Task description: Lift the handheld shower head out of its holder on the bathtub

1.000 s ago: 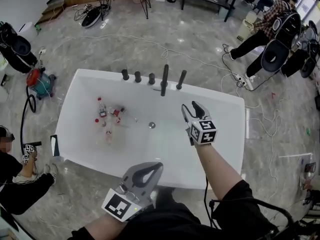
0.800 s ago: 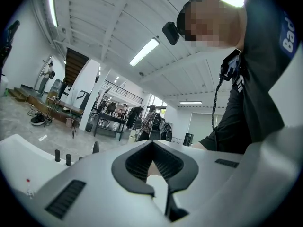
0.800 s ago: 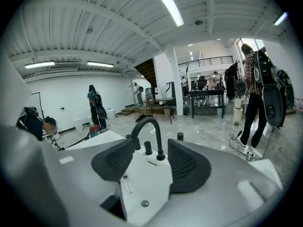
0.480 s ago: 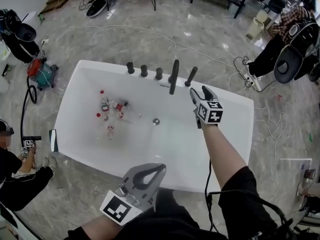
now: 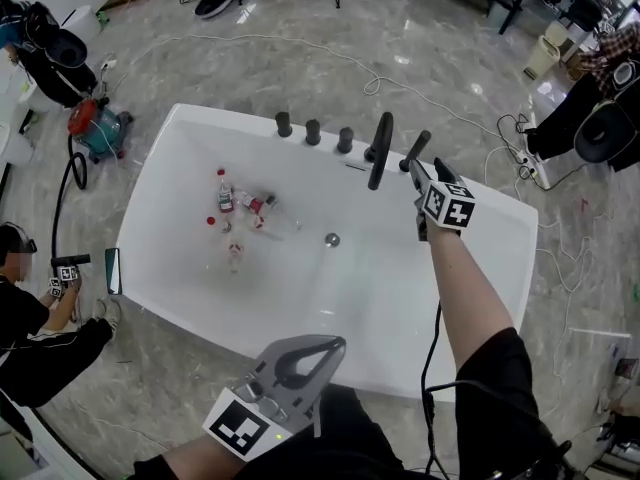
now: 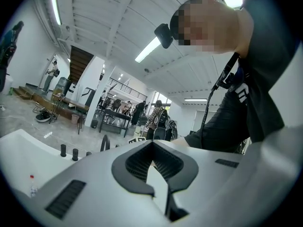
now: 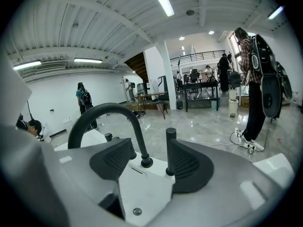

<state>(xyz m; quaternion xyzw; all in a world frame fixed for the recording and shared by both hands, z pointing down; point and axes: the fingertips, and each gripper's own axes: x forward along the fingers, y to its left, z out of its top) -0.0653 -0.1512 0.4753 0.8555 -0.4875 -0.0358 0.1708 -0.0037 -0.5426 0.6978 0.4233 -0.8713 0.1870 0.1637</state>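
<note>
The handheld shower head is a slim black stick. It stands upright in its holder on the far rim of the white bathtub, right of the curved black spout. My right gripper has reached it and its jaws are opening. In the right gripper view the shower head stands between the jaws of the right gripper, close to the right pad, and I see no pad pressing on it. My left gripper hangs low by my body at the tub's near rim, shut and empty, also seen as the left gripper.
Three black knobs line the rim left of the spout. Small bottles lie in the tub near the drain. A person crouches at the left by a red vacuum. Cables trail over the floor.
My right gripper moved up across the tub to the shower head at the far rim and its jaws spread wider. The left gripper sank a little toward me.
</note>
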